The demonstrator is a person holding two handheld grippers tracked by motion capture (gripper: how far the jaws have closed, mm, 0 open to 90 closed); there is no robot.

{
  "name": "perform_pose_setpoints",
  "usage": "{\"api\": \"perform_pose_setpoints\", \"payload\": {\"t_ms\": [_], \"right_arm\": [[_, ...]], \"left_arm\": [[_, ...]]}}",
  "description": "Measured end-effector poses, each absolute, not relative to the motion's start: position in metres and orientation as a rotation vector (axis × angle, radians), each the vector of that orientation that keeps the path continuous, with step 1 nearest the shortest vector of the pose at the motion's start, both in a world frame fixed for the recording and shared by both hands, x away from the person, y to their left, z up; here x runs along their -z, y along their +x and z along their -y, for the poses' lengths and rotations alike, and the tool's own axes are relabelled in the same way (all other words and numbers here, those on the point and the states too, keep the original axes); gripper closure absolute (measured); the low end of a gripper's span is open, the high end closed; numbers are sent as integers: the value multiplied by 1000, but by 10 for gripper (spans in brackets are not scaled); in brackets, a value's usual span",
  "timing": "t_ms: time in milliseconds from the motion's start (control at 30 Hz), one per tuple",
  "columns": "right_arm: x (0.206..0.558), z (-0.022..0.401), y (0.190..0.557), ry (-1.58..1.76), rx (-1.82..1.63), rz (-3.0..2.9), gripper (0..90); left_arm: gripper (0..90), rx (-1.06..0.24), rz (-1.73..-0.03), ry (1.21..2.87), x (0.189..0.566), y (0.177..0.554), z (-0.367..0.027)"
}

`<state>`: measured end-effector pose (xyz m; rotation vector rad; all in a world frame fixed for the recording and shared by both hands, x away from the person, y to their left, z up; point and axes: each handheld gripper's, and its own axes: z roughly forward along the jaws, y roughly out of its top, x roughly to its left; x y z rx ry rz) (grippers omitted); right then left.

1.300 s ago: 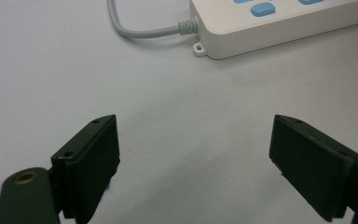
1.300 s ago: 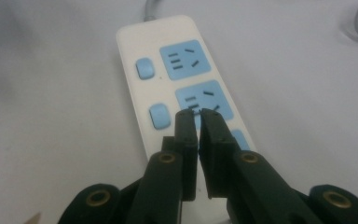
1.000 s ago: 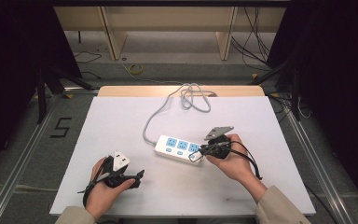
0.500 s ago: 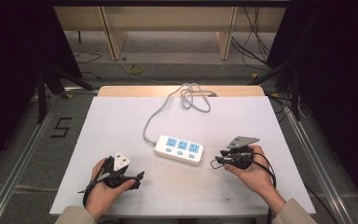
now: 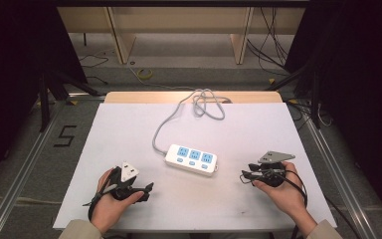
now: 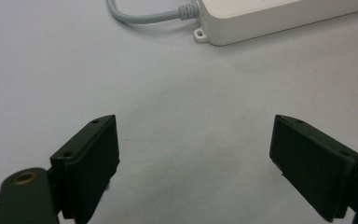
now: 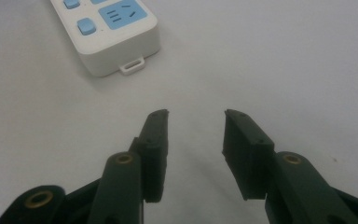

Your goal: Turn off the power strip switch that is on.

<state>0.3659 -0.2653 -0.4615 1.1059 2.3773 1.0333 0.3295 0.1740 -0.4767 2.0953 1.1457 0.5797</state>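
Both claws apart and empty, one in each hand

The left claw (image 5: 146, 188) lies level in the left hand (image 5: 110, 199), jaws spread wide with nothing between them. The right claw (image 5: 244, 176), gripped by the right hand (image 5: 280, 185), points toward the left one; its jaws have just been opening and hold nothing.

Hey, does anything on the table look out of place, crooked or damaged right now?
Nothing looks damaged or spilled. The power strip lies flat but slightly askew to the table edges, and its cable runs back in a loose tangle of loops near the far edge. Both grippers, left and right, are open and empty.
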Motion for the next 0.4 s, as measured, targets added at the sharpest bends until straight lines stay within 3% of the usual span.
{"api": "perform_pose_setpoints", "payload": {"t_ms": [400], "right_arm": [[464,277,366,1127,-1050,-2334,510]], "left_arm": [[155,-582,-1152,2087,477,332,-174]]}}
